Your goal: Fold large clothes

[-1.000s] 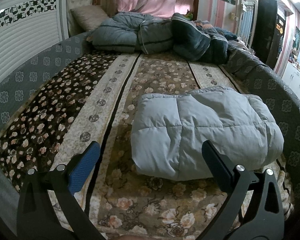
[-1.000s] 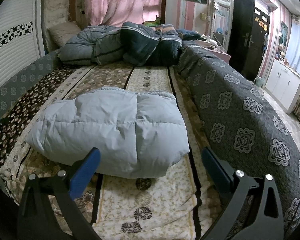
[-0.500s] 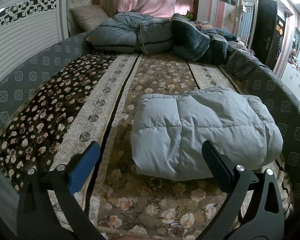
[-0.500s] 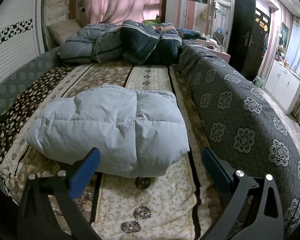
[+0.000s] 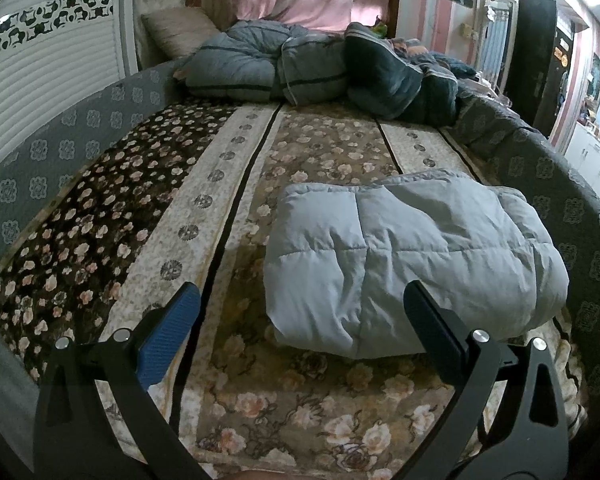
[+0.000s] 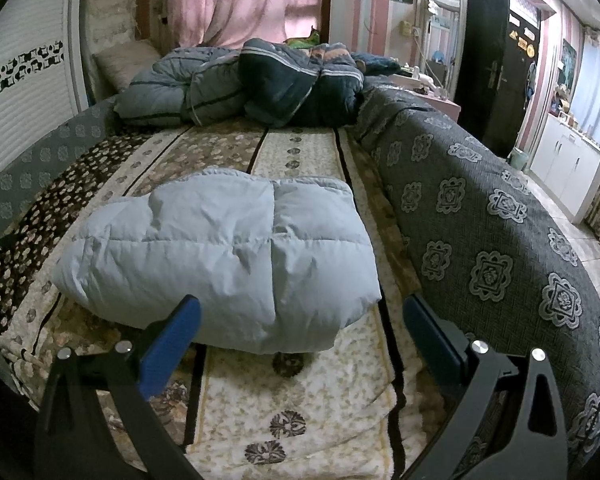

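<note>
A pale grey-blue puffer jacket (image 5: 408, 264) lies folded into a thick bundle on the floral bedspread (image 5: 228, 208); it also shows in the right wrist view (image 6: 228, 256). My left gripper (image 5: 300, 312) is open and empty, held just short of the bundle's near left edge. My right gripper (image 6: 300, 316) is open and empty, held just short of the bundle's near right corner. Neither touches the jacket.
Rolled grey and dark blue quilts (image 5: 300, 68) and a pillow (image 5: 176, 28) lie at the head of the bed. A dark patterned blanket (image 6: 492, 232) hangs over the bed's right side. A white slatted wardrobe (image 5: 40, 68) stands left; a dark door (image 6: 496, 60) and white cabinets (image 6: 568, 164) stand right.
Both grippers have drifted back and up a little from the bundle, so slightly more of the room shows. The jacket has not moved and both grippers stay open.
</note>
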Demonstrator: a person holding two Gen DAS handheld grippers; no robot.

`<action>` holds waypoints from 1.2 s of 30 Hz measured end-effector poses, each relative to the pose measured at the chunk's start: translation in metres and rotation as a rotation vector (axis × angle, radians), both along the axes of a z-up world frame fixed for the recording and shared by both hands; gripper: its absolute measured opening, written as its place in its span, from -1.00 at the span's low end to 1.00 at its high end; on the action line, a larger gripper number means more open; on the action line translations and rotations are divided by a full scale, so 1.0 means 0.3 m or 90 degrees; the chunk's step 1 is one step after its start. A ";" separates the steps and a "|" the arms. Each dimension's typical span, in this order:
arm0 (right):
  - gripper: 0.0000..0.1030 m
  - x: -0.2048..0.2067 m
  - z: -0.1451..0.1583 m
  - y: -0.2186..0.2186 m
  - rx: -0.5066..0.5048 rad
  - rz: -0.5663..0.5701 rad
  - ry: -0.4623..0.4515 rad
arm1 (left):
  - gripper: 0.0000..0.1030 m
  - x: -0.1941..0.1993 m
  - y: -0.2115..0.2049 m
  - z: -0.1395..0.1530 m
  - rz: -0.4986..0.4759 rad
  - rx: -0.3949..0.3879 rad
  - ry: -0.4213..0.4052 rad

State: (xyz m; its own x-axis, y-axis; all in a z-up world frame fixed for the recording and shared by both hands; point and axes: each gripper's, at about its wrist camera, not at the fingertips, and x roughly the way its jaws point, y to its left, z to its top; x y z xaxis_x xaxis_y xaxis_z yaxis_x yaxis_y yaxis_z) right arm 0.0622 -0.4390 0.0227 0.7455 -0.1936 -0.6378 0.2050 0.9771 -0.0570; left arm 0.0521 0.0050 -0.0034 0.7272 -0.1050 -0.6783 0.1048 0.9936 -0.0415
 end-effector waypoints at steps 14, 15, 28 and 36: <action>0.96 -0.001 -0.004 0.002 0.002 -0.002 0.001 | 0.94 0.003 0.002 -0.010 0.008 0.002 0.006; 0.96 -0.001 -0.005 0.005 0.002 -0.003 0.002 | 0.94 0.004 0.003 -0.010 0.008 0.002 0.007; 0.96 0.002 -0.001 0.000 0.001 0.000 0.001 | 0.94 0.002 0.005 -0.012 0.011 0.000 0.007; 0.96 0.002 -0.001 0.001 0.001 0.000 0.002 | 0.94 0.002 0.005 -0.013 0.011 0.000 0.007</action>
